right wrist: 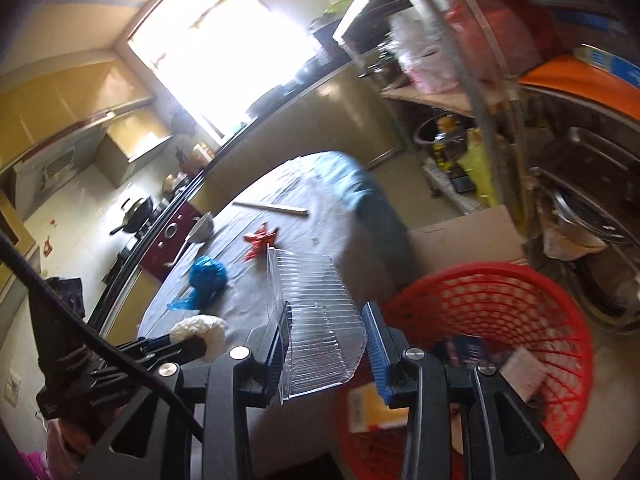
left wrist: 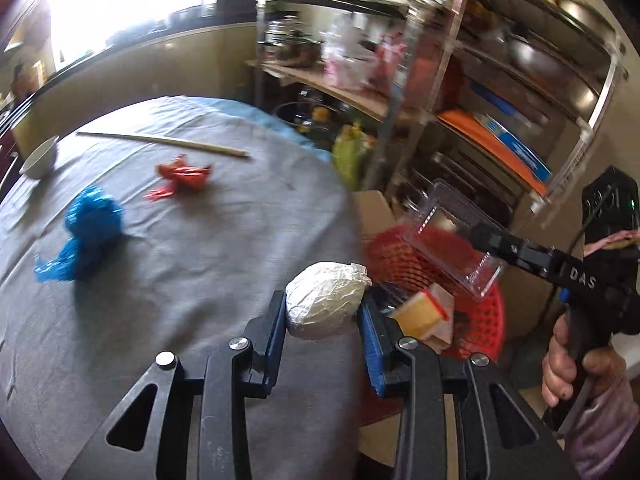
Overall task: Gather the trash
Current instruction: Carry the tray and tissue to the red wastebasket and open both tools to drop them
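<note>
My left gripper (left wrist: 322, 312) is shut on a crumpled foil ball (left wrist: 326, 300) at the table's right edge, beside the red mesh basket (left wrist: 486, 322). My right gripper (right wrist: 326, 340) is shut on a clear ribbed plastic container (right wrist: 316, 320), held over the gap between the table and the red basket (right wrist: 520, 280). From the left wrist view the container (left wrist: 452, 240) hangs over the basket, gripped by the right gripper (left wrist: 486, 240). A blue plastic wad (left wrist: 90, 232), a red wrapper (left wrist: 184, 174) and a wooden stick (left wrist: 160, 142) lie on the grey tablecloth (left wrist: 200, 280). The basket holds a yellow box (left wrist: 424, 316).
A white bowl (left wrist: 40, 158) sits at the table's far left. A metal shelf rack (left wrist: 500, 100) full of pans and bags stands behind the basket, with a cardboard box (right wrist: 468, 232) at its foot. A counter with a stove (right wrist: 136, 216) runs behind the table.
</note>
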A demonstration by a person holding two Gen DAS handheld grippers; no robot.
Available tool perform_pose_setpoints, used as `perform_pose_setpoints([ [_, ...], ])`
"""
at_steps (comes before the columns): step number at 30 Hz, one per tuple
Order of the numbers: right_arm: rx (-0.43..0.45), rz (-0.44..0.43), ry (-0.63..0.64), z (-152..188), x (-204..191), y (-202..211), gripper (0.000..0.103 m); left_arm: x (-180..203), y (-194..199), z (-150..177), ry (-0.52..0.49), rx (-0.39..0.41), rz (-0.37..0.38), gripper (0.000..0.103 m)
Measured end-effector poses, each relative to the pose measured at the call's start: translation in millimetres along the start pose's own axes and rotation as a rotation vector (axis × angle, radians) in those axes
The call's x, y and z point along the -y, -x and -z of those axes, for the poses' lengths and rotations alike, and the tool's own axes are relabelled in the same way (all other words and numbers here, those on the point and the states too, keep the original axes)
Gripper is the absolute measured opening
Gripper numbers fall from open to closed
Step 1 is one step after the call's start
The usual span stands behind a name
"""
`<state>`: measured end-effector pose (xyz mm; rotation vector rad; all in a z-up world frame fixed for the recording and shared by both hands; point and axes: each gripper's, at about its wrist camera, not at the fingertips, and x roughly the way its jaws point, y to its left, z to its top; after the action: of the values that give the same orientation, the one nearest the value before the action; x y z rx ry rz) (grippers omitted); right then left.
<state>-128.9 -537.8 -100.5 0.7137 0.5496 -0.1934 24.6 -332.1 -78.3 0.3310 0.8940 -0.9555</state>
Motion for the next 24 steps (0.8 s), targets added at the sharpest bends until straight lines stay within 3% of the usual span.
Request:
perform_pose_setpoints([
  [15, 0.004, 0.169, -0.103, 21, 77, 46, 0.040, 106, -50, 14, -0.186, -0.140, 0.117, 0.038],
  [17, -0.009, 0.172, -0.117, 22, 82, 45, 0.043, 113, -55, 16, -0.204, -0.155, 0.117, 0.051],
  [19, -0.015, 0.164, -0.147, 22, 86, 43, 0.056, 115, -55, 16, -0.215, -0.145, 0.112, 0.064],
  [24, -0.004, 0.153, -0.163, 19, 86, 43, 0.061, 99, -42, 14, -0.221, -0.101, 0.057, 0.067],
])
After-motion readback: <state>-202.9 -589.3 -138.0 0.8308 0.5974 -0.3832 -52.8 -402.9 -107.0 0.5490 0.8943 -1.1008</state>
